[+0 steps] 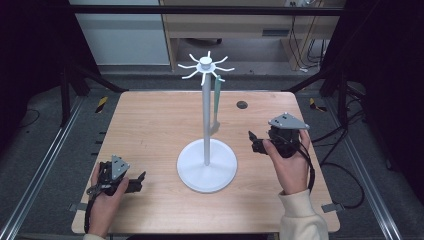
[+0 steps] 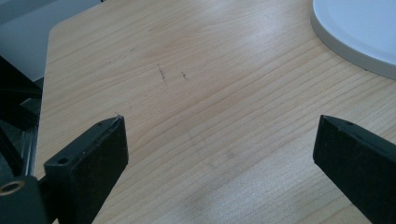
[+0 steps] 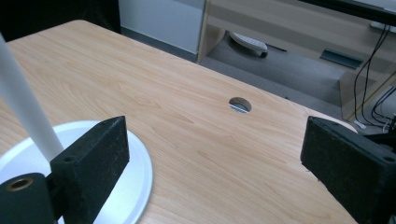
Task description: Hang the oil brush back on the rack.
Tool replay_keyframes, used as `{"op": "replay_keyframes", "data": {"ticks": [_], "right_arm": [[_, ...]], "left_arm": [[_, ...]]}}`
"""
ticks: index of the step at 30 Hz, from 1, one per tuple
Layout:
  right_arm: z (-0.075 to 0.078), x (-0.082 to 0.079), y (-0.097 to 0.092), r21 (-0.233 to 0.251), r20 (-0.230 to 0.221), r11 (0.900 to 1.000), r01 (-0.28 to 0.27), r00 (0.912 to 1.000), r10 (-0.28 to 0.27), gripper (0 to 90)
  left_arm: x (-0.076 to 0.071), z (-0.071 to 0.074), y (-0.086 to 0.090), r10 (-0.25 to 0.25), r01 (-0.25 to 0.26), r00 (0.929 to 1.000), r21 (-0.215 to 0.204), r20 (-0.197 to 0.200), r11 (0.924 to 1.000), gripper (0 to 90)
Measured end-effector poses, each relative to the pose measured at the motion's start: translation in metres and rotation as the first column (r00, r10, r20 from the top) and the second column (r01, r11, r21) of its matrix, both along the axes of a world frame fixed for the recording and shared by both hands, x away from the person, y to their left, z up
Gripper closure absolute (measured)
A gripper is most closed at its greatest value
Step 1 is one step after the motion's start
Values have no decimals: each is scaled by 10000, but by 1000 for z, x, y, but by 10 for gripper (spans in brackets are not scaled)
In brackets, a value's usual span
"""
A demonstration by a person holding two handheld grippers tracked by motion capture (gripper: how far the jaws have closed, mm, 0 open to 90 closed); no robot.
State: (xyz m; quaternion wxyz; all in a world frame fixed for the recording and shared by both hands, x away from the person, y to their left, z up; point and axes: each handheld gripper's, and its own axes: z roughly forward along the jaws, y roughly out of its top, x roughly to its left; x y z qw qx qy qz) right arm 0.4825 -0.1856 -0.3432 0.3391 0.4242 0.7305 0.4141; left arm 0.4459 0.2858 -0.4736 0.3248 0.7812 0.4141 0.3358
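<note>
Wooden table (image 1: 150, 130), light grain, rounded corners, small round cable hole (image 1: 242, 104) on the far side right of centre.

White stand (image 1: 206, 130) sits mid-table: round flat base (image 1: 206, 176) toward the near side, thin upright pole, ring of short curved hooks at the top. A pale green strip (image 1: 217, 97) hangs from one hook on the right side of the ring, dangling straight down beside the pole, clear of the table.

Right gripper (image 1: 255, 141) held in the right hand, just right of the stand's base and near the pole's lower half, tips pointing left toward the pole. Jaws wide apart, nothing between them. In the right gripper view the base's edge (image 3: 140, 172) and the pole (image 3: 25, 112) sit at the left behind the left jaw; the hole (image 3: 240, 104) lies ahead between the jaws. The green strip hangs well above and to the far-left of this gripper, not touching it.

Left gripper (image 1: 140, 181) in the left hand, down low at the near left of the table, tips pointing right at the base. Jaws apart, nothing between them. In the left gripper view bare table between the jaws, base rim (image 2: 355, 37) at the upper right. The strip is well apart from it, on the far side of the stand.
</note>
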Motion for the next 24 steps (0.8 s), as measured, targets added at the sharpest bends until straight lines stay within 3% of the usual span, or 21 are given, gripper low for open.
{"op": "replay_keyframes", "data": {"ticks": [11,16,20,24], "right_arm": [[-22,10,-17,-106,-629,9984,557,9964,-563,91],[-40,17,-27,-244,-995,9960,859,9911,-879,98],[-53,22,-32,-295,-1268,9956,892,9876,-922,100],[-63,25,-36,-19,-1295,9964,844,9880,-839,100]], "left_arm": [[0,0,0,6,-6,10000,-21,0,10000,28],[0,0,0,-6,6,10000,-33,-21,10000,28],[0,0,0,-15,15,10000,-13,-44,10000,29],[1,-1,0,-20,20,10000,-14,-57,10000,28]]}}
